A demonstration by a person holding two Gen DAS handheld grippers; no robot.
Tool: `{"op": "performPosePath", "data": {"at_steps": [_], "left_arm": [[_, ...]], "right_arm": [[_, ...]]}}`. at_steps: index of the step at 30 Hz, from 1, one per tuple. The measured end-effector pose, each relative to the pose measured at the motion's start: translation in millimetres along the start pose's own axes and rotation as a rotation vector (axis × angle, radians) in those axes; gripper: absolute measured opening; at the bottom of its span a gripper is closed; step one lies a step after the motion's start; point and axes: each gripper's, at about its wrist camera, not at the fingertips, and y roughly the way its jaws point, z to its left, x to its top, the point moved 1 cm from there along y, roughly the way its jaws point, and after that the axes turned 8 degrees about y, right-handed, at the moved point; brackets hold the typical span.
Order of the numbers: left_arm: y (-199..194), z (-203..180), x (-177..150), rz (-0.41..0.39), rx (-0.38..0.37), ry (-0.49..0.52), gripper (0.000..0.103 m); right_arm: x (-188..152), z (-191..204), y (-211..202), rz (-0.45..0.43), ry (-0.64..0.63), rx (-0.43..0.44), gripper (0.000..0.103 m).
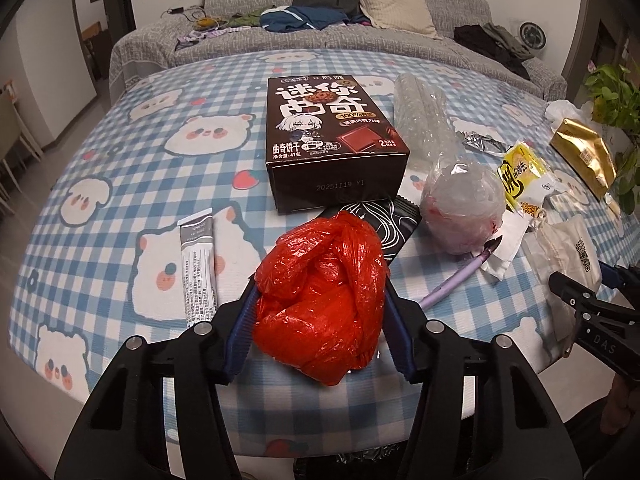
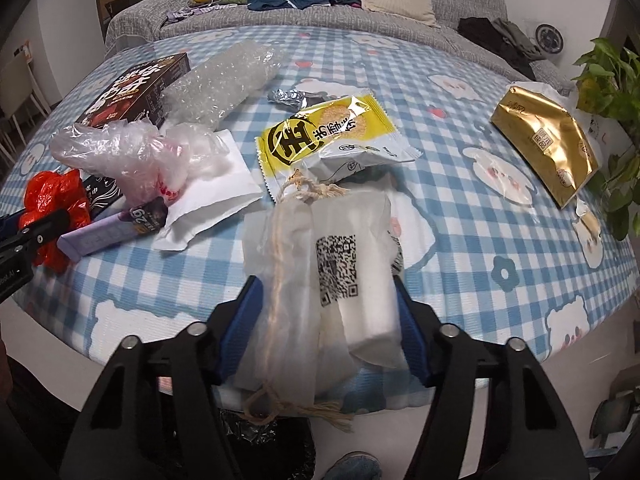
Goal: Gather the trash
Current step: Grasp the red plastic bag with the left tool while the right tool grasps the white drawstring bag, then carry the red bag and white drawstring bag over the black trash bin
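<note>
Nearest to you, your left gripper straddles the crumpled red plastic bag at the near edge of the table; the bag bulges straight ahead between the blue pads, which press both its flanks, so it looks grasped. Your right gripper likewise brackets the translucent drawstring pouch, whose long axis runs away from you along the fingers; whether those pads actually bite it you cannot tell. Beyond, the yellow snack wrapper and the dark biscuit box lie farther up the table, with the gold packet far right.
</note>
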Motion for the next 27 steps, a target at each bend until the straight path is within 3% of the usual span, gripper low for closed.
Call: {"op": "performPosePath", "data": {"at_steps": [2, 8, 27], "left_arm": [[0.0, 0.2, -0.3, 0.000, 0.002, -0.007, 0.052], [-2.5, -1.0, -1.6, -0.004, 0.016, -0.011, 0.049], [-34.3, 1.7, -9.3, -0.028, 0.037, -0.031, 0.048]], "right_arm": [[-0.3, -2.5, 0.1, 0.001, 0.009, 0.001, 0.047], [-0.5, -5.8, -1.5, -0.011, 0.022, 0.003, 0.039], [-6.1, -9.4, -26.3, -0.037, 0.050, 0.026, 0.037]]}}
